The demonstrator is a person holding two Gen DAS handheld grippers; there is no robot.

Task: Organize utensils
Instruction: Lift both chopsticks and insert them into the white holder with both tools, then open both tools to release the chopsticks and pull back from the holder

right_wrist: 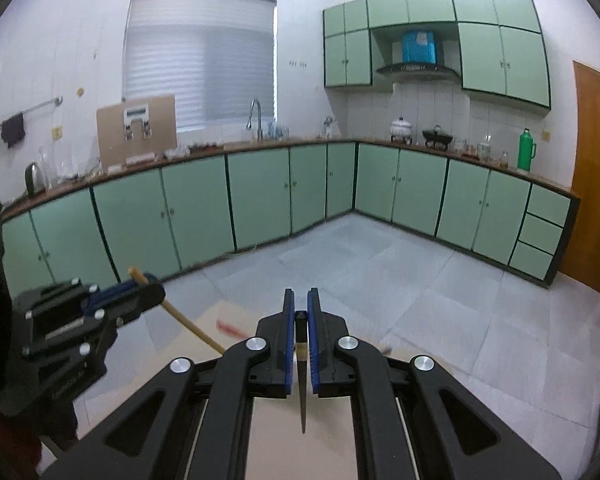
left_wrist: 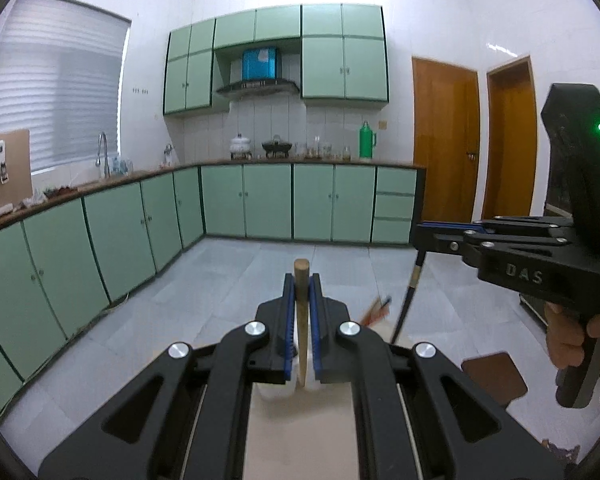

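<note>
My left gripper is shut on a wooden stick-like utensil and holds it upright above a white holder on a pale table. My right gripper is shut on a thin black chopstick-like utensil that hangs down over the table. In the left wrist view the right gripper is at the right with the black utensil dangling from it. In the right wrist view the left gripper is at the left holding the wooden utensil.
A blurred red and dark utensil lies on the table beyond the holder; it also shows in the right wrist view. A brown square mat sits at the right. Green kitchen cabinets line the far walls.
</note>
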